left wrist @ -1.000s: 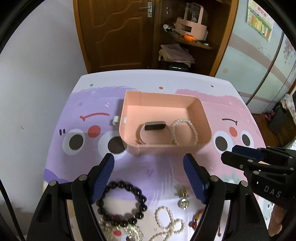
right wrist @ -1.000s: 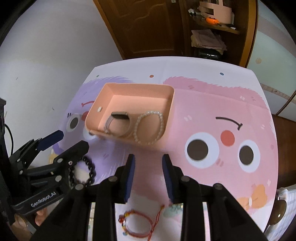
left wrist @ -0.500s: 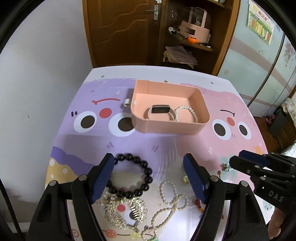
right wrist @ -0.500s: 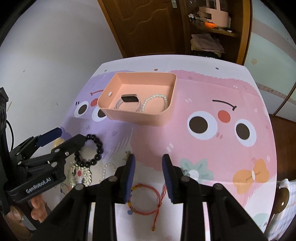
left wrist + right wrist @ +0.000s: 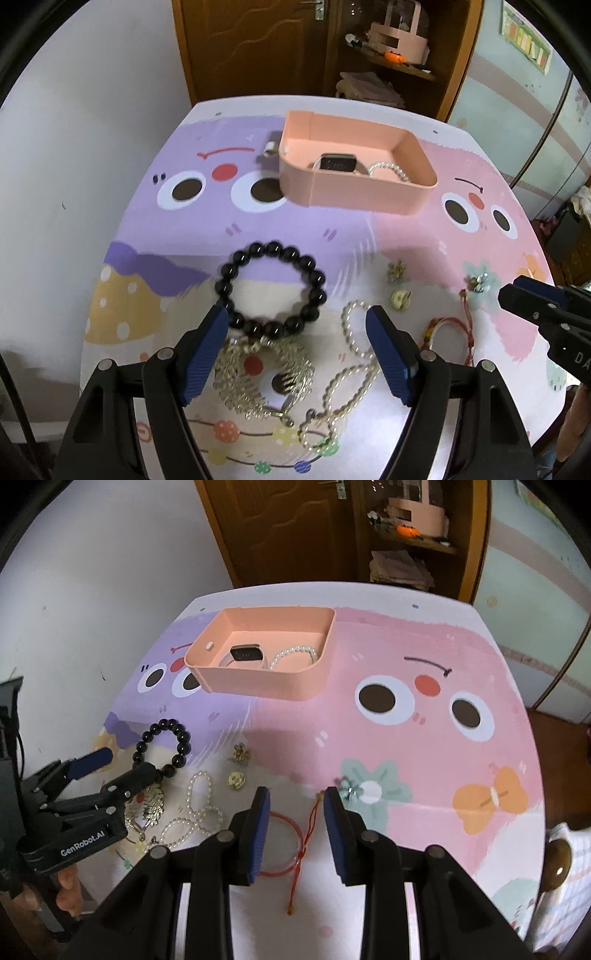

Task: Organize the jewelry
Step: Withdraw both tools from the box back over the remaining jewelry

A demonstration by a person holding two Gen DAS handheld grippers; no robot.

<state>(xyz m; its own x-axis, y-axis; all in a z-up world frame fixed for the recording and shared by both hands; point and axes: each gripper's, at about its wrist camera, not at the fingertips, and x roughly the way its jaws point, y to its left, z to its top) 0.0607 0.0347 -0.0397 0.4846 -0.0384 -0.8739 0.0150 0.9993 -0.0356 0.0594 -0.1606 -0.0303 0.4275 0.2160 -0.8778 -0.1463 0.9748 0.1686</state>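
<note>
A pink box [image 5: 354, 188] [image 5: 266, 685] stands at the far middle of the table and holds a smartwatch [image 5: 337, 162] and a pearl bracelet [image 5: 391, 170]. Loose jewelry lies near me: a black bead bracelet [image 5: 271, 284] [image 5: 166, 746], a silver chain pile [image 5: 262, 373], a pearl necklace [image 5: 351, 365] [image 5: 192, 812], small gold earrings [image 5: 399, 288] [image 5: 238, 766] and a red string bracelet [image 5: 291, 845]. My left gripper [image 5: 297, 325] is open, its tips just above the black bracelet and chain. My right gripper [image 5: 297, 805] is open over the red string bracelet.
The table wears a pink and purple cartoon cloth [image 5: 424, 738]. A small white piece [image 5: 270, 148] lies left of the box. A silver flower clip [image 5: 349, 788] lies right of my right fingers. A wooden door and shelf stand behind the table.
Both grippers have drawn back from the pink box toward the near side of the table, so the loose jewelry now lies between and under the fingers. Both stay open.
</note>
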